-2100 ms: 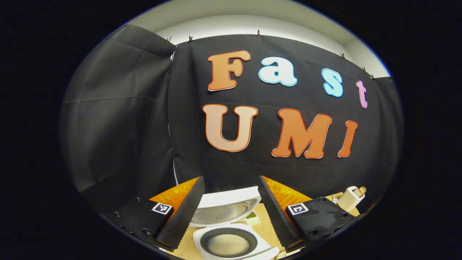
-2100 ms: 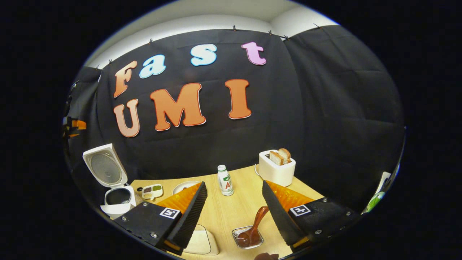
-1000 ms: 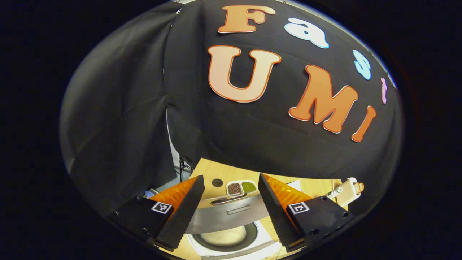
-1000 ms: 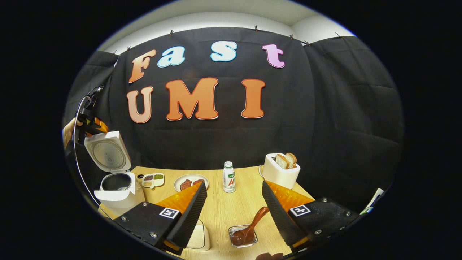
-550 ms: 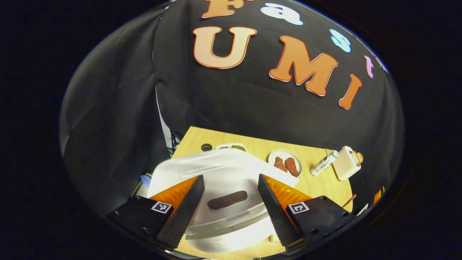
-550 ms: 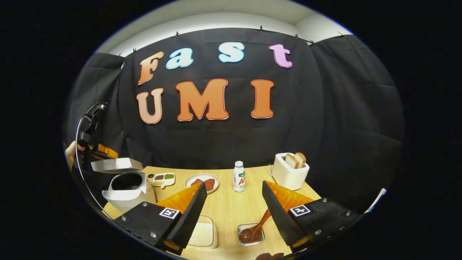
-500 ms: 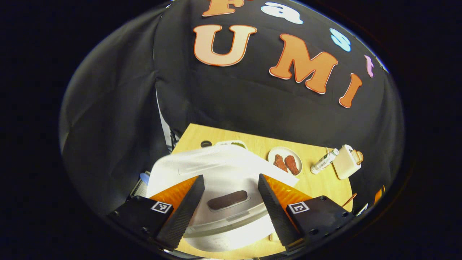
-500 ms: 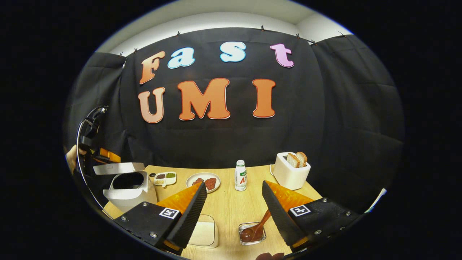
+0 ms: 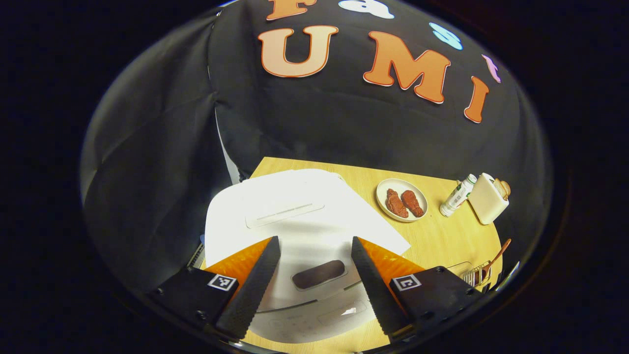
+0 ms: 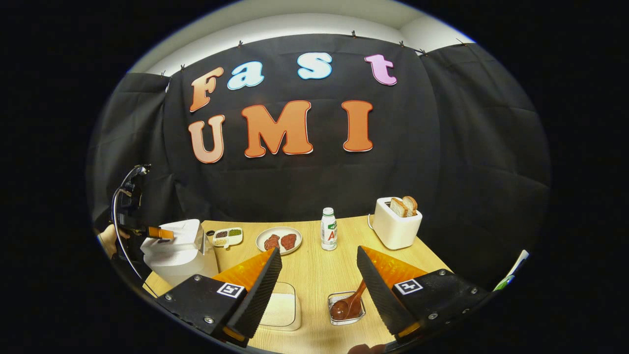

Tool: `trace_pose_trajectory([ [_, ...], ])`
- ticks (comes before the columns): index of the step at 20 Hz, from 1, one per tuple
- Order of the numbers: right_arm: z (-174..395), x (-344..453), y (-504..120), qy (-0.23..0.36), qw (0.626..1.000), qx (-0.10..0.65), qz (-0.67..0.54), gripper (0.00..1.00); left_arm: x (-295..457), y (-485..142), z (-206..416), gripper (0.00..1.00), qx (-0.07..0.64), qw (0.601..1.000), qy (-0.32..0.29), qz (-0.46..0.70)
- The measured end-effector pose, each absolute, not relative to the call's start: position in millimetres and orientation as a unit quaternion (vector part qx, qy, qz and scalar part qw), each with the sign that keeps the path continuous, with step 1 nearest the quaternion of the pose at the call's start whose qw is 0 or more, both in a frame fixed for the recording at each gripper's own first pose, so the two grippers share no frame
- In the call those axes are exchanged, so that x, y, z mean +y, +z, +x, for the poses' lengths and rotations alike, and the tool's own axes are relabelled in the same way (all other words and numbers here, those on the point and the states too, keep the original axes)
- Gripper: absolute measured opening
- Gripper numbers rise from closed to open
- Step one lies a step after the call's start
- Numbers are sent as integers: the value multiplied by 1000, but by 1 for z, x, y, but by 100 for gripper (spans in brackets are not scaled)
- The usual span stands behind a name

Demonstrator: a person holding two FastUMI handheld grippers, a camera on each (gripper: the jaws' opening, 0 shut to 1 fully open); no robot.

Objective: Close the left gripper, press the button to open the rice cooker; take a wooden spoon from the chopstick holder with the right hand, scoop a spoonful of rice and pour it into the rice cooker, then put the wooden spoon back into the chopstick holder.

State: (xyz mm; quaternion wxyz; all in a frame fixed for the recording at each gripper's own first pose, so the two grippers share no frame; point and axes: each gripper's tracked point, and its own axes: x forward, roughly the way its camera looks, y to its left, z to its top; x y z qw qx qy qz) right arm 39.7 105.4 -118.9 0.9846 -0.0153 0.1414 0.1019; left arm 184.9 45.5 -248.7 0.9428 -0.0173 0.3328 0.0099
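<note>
The white rice cooker (image 9: 295, 211) lies under my left gripper (image 9: 314, 239), its lid down and a dark oval panel (image 9: 319, 274) showing between the open fingers. In the right gripper view the same rice cooker (image 10: 179, 253) stands at the table's left edge, lid down, with the left gripper (image 10: 157, 232) resting on its top. My right gripper (image 10: 318, 249) hangs open over the table's front. Below it the brown wooden spoon (image 10: 350, 304) leans in a small metal holder (image 10: 331, 296), beside a white box of rice (image 10: 281, 309).
A plate of meat (image 10: 278, 240), a small bottle (image 10: 328, 236), a white toaster with bread (image 10: 397, 226) and a divided dish of grains (image 10: 228, 237) stand along the back of the wooden table (image 10: 314, 275). A hand (image 10: 109, 241) holds the left gripper.
The rice cooker's lid has swung from upright and open to fully down, with the left gripper following it down. The right gripper stayed open and barely moved.
</note>
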Motion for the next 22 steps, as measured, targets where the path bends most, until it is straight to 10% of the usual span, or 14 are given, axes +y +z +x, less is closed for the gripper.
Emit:
trace_pose_trajectory([
  [13, 23, 79, -128, 65, 988, 143, -1, 95, 36, -250, 155, 99, 285, 958, 2, 16],
  [22, 22, 60, -86, 50, 994, 92, -19, 95, 36, -77, 91, 99, 81, 997, 9, -6],
])
